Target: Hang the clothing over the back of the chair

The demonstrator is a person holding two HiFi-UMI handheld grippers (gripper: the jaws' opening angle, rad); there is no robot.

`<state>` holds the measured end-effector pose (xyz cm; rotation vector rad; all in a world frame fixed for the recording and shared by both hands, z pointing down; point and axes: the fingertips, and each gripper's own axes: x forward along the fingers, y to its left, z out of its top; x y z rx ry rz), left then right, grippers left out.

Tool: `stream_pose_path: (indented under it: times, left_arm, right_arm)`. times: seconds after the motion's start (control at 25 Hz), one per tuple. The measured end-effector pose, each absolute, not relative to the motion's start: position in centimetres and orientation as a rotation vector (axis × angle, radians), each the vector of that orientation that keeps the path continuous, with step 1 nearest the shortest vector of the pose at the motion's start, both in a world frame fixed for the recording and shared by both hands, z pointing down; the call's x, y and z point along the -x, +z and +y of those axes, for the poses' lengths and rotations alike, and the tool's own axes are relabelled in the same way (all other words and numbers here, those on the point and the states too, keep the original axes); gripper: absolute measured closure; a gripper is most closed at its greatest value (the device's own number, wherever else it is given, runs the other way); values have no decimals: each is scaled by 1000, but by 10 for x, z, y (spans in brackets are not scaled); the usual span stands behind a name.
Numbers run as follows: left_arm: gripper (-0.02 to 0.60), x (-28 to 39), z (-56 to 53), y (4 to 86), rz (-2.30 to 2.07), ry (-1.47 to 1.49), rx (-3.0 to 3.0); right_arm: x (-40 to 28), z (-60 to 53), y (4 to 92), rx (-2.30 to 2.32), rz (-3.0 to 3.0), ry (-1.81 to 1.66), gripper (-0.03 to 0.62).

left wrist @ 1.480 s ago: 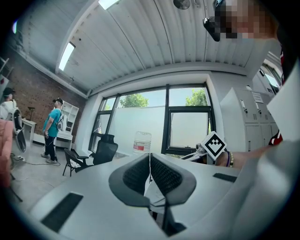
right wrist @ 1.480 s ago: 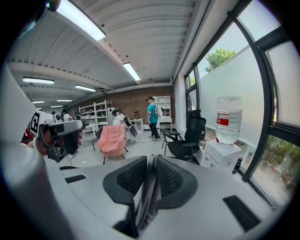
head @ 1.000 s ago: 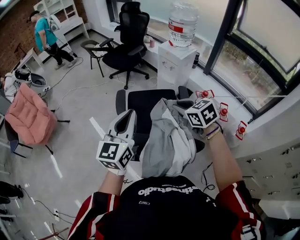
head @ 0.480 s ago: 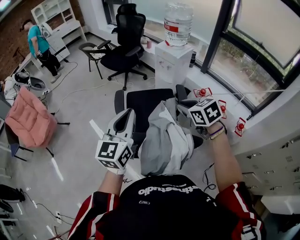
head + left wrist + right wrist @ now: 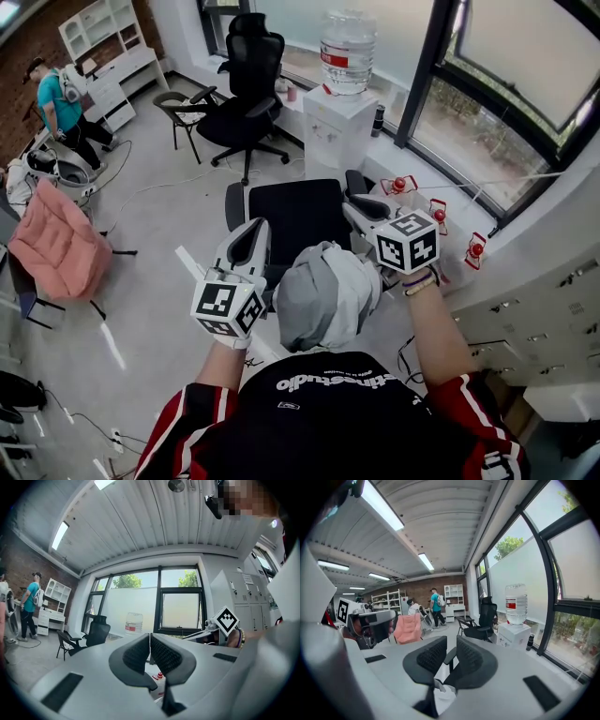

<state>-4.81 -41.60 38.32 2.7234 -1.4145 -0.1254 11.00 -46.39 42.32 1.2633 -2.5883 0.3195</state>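
Two grippers, left gripper (image 5: 246, 244) and right gripper (image 5: 362, 208); one grey garment (image 5: 323, 295). Two black office chairs, near chair (image 5: 298, 211) and far chair (image 5: 248, 66), plus one small black armchair (image 5: 183, 101) and one pink-cushioned chair (image 5: 52, 242). One water jug (image 5: 347, 52), one white dispenser (image 5: 337, 131), one dark bottle (image 5: 378, 120), three red-knobbed white fixtures (image 5: 398, 185), one person in a teal shirt (image 5: 56, 98).

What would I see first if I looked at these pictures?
Most likely the grey clothing, bunched on the back of the black chair in the middle of the head view, between the left tool and the right tool. After that, the pink cushion at the left and the big water bottle by the window stand out.
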Motion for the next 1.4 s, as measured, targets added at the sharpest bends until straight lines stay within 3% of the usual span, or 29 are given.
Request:
stream_pose_path:
  times: [1.4]
  left_arm:
    - [555,77,-377,367,-1528,-41,-2750]
  right_arm:
    - [-49,-371,372,-1518,-2796,79,545]
